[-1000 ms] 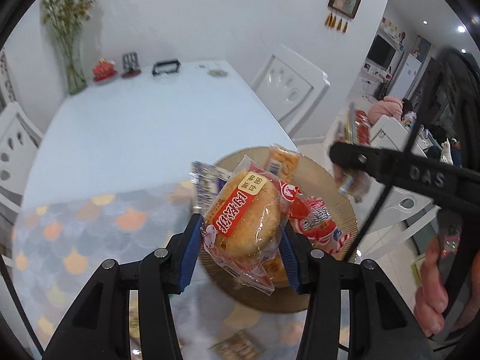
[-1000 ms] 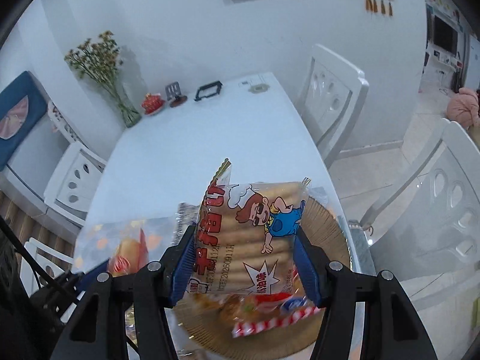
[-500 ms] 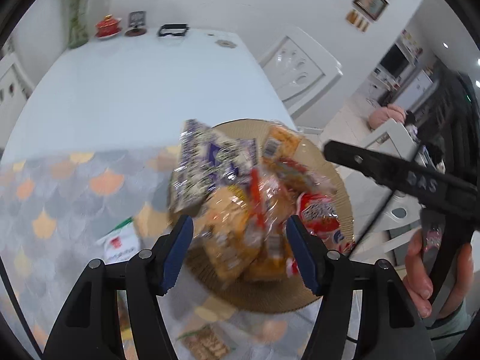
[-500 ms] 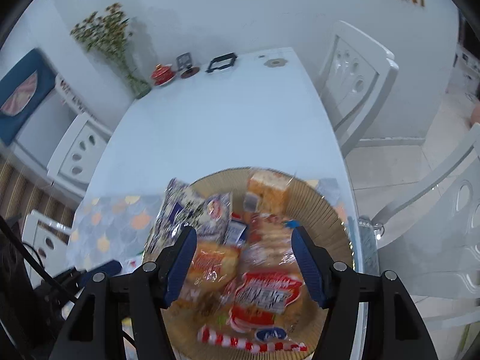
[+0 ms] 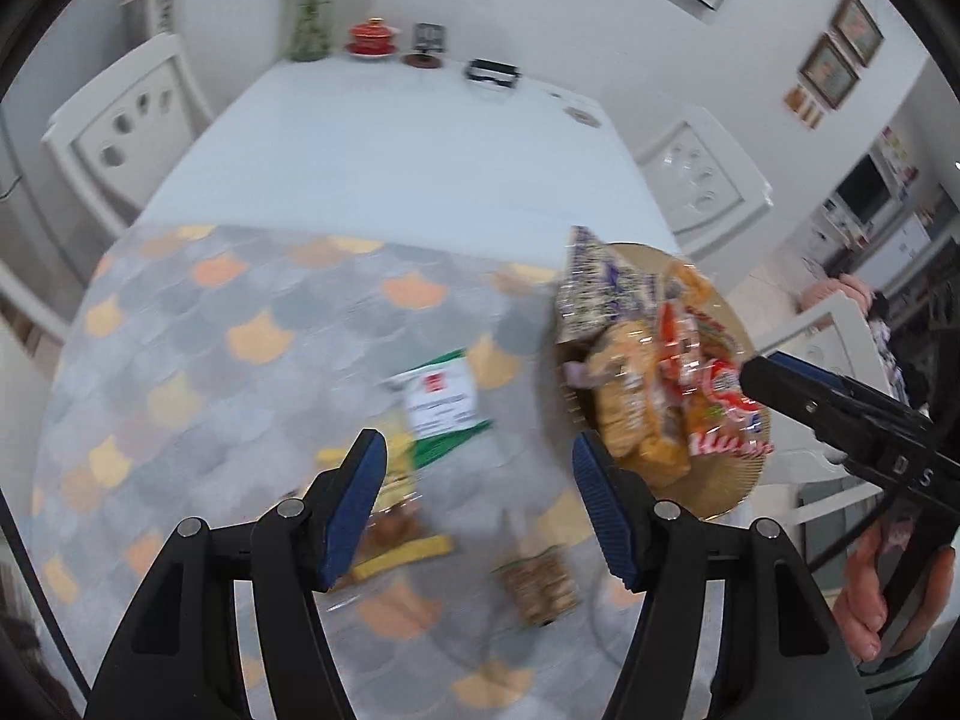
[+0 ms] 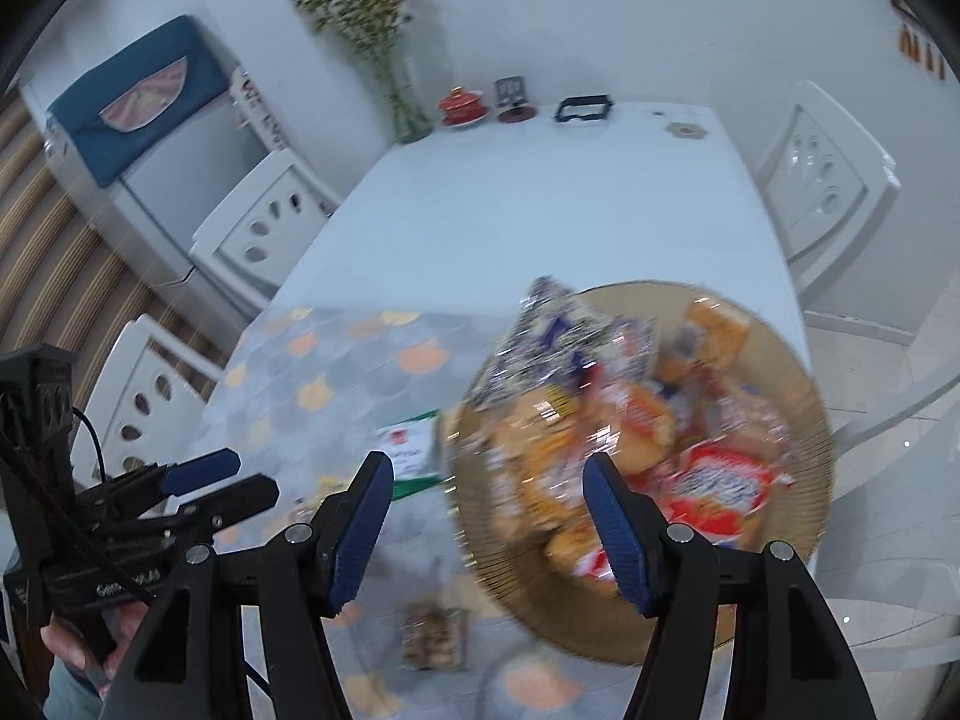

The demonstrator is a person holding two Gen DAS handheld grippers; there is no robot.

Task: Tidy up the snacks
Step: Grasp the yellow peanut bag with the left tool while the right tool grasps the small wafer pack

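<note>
A round woven tray (image 5: 729, 492) at the table's right edge holds several snack packs, among them a purple-white bag (image 5: 591, 282), a bun pack (image 5: 624, 396) and a red pack (image 5: 720, 384). My left gripper (image 5: 478, 462) is open and empty above the patterned mat, left of the tray. Below it lie a green-white packet (image 5: 444, 402), a yellow packet (image 5: 396, 516) and a small brown packet (image 5: 540, 585). My right gripper (image 6: 487, 474) is open and empty over the left rim of the tray (image 6: 804, 390). The green-white packet (image 6: 408, 456) and brown packet (image 6: 435, 630) show there too, blurred.
A scale-patterned mat (image 5: 240, 330) covers the near half of the white table (image 5: 390, 138). At the far end stand a vase (image 5: 309, 30), a red pot (image 5: 373, 36) and a black holder (image 5: 492, 72). White chairs (image 5: 702, 174) flank both sides.
Both grippers let go of their packs, the bun pack and the biscuit pack, which now lie in the tray. Both opened and swung left, so the tray sits further right in each view.
</note>
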